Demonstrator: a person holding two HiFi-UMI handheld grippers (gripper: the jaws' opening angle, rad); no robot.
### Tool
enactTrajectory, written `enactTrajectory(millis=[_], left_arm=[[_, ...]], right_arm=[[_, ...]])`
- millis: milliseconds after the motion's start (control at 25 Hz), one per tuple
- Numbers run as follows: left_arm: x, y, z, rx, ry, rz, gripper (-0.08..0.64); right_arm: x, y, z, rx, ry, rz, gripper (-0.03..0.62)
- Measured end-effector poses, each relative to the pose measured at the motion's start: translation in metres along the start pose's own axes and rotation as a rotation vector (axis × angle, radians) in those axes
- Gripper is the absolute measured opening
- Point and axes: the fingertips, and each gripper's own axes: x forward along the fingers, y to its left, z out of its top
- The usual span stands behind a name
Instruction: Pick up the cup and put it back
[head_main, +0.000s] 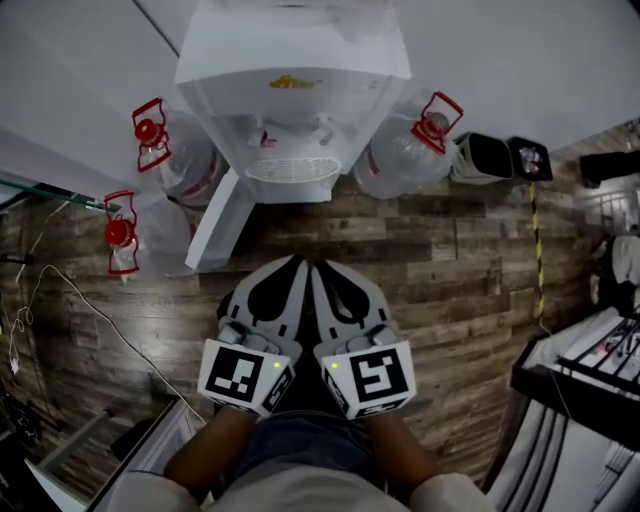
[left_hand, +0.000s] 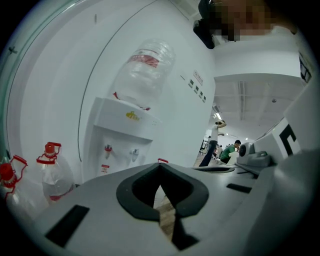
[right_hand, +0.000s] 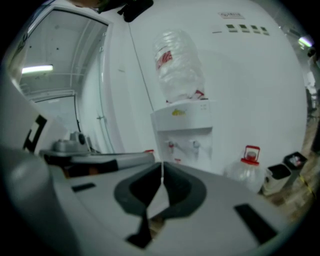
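No cup shows in any view. My left gripper (head_main: 298, 263) and right gripper (head_main: 319, 266) hang side by side over the wooden floor, a short way in front of a white water dispenser (head_main: 292, 90). Both are shut with nothing between their jaws. In the left gripper view the left gripper (left_hand: 160, 167) has its tips meeting, and the dispenser (left_hand: 125, 132) with its two taps stands ahead to the left. The right gripper (right_hand: 162, 165) is likewise closed tip to tip, with the dispenser (right_hand: 184, 125) straight ahead. The dispenser's drip tray (head_main: 292, 172) is bare.
Water bottles with red handles stand on the floor left of the dispenser (head_main: 152, 132), (head_main: 121, 236) and right of it (head_main: 420, 140). Two small bins (head_main: 485, 156), (head_main: 529, 158) sit against the wall at the right. Racks and cables line both sides.
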Motion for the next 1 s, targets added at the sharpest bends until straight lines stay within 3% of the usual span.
enactTrajectory(millis=[680,1000], left_arm=[[0.083,0.079,-0.163,0.068,-0.096,0.030,0.008],[0.104,0.098,-0.209,0.110,-0.147,0.069,0.008]], right_arm=[[0.106,-0.064,-0.157,-0.042,-0.100,-0.025,0.025],[0.129,-0.080,-0.206,-0.059,-0.140,-0.008,0.025]])
